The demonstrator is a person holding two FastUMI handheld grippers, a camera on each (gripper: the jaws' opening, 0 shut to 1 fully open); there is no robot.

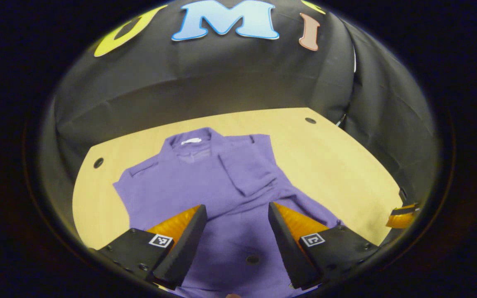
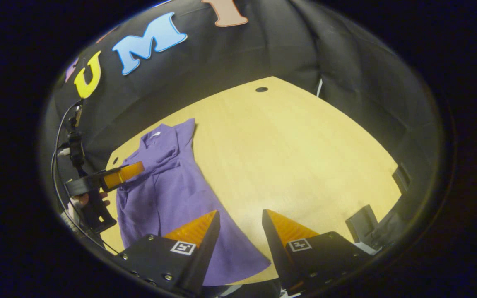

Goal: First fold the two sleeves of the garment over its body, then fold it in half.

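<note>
We hold the left gripper (image 1: 237, 215) and right gripper (image 2: 238, 221) spread above the near part of the purple garment (image 1: 205, 182), sleeve folded in, on the surface (image 1: 329, 157).

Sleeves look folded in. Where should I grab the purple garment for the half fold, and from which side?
My judgement: pinch the garment's near hem at its two corners, coming in from the near edge. The collar lies far, and the hem sits flat under the open left gripper and right gripper.
</note>
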